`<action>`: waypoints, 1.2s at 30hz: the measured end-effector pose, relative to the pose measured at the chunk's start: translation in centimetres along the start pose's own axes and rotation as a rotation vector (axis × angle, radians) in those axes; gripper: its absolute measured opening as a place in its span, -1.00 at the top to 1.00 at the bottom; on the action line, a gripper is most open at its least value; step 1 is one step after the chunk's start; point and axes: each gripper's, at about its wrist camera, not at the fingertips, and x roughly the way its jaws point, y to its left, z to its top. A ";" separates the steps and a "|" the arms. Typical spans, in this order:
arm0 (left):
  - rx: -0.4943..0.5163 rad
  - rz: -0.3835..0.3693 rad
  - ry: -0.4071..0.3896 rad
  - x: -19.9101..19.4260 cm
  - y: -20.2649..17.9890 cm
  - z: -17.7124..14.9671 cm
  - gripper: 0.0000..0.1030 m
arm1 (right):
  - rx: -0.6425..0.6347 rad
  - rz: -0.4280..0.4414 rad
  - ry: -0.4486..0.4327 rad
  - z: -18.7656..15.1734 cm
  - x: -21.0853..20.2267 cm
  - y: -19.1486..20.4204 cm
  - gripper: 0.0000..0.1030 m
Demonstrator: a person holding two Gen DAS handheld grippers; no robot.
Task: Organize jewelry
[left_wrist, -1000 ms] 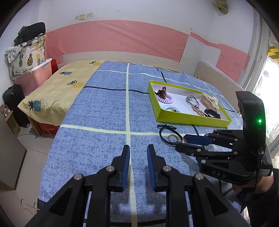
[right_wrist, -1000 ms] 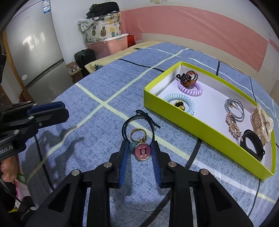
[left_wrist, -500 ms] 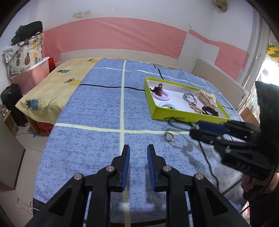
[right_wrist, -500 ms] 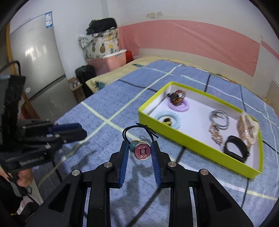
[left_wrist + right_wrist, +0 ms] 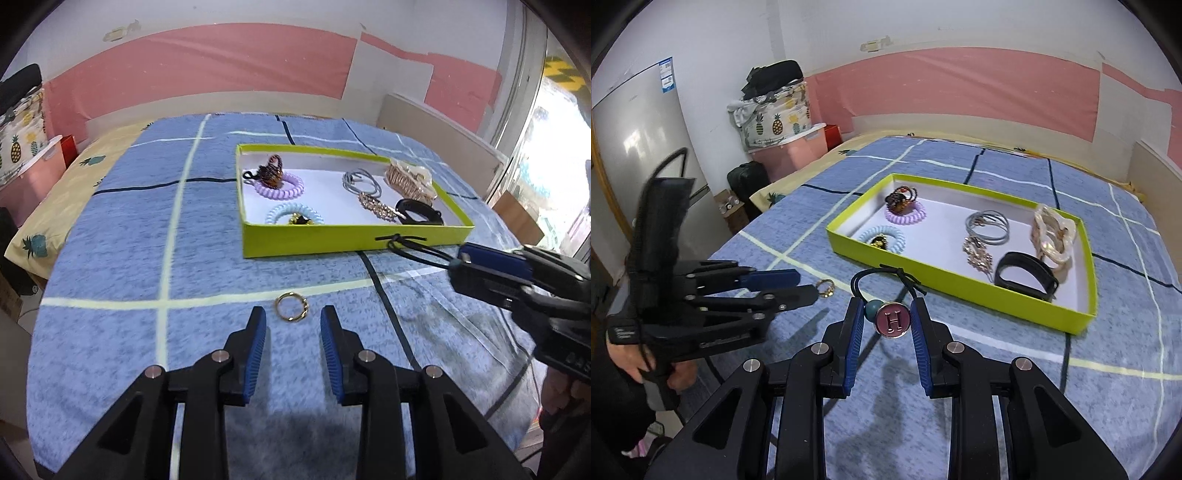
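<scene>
Holding: right gripper (image 5: 886,319) is closed on the hair tie (image 5: 891,318), pads pinching its round pink "H" charm and teal bead; the black elastic loop sticks out forward, free of the cloth.
Why this grip: the charm is the only rigid part, so my guess is that clamping there keeps the loop from slipping out.
Right gripper position: raised above the blue checked bedspread (image 5: 122,229), just short of the near wall of the green tray (image 5: 960,286); reads as mid-carry toward the tray.
Left gripper: (image 5: 293,330) jaws apart with nothing between them, low over the cloth.
Gold ring: (image 5: 292,306) lies flat on the bedspread just ahead of the left fingertips, centred on the gap; looks lined up for a pinch.
Tray contents: purple coil tie (image 5: 280,186), blue coil tie (image 5: 295,215), grey elastics (image 5: 360,181), pale claw clip (image 5: 408,179), black band (image 5: 419,212), all lying loose on the white floor.
Remaining, judged: hair tie and ring are still outside the tray.
</scene>
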 end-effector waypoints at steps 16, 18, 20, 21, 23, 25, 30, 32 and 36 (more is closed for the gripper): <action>0.069 0.070 0.028 2.0 -1.3 0.6 0.58 | 0.028 0.009 -0.028 -0.7 -1.4 -1.5 0.48; 0.070 0.070 0.028 2.0 -1.4 0.6 0.58 | 0.033 0.010 -0.032 -0.9 -1.7 -1.7 0.48; 0.073 0.074 0.028 2.1 -1.5 0.7 0.58 | 0.038 0.010 -0.036 -0.9 -1.9 -1.8 0.48; 0.072 0.076 0.027 2.1 -1.5 0.7 0.59 | 0.040 0.011 -0.037 -1.0 -2.0 -1.8 0.48; 0.069 0.075 0.016 1.9 -1.5 0.7 0.71 | 0.043 0.011 -0.042 -1.1 -2.2 -1.9 0.48; 0.068 0.074 0.006 1.4 -1.6 0.7 0.95 | 0.046 0.011 -0.045 -1.1 -2.5 -2.0 0.48; 0.061 0.078 0.010 1.3 -1.6 0.4 0.95 | 0.050 0.010 -0.051 -1.3 -2.9 -2.1 0.48; 0.060 0.078 0.005 1.1 -1.6 0.3 0.97 | 0.051 0.010 -0.051 -1.3 -2.8 -2.2 0.48; 0.067 0.071 -0.009 0.5 -1.8 0.1 1.00 | 0.053 0.009 -0.055 -1.4 -3.1 -2.2 0.48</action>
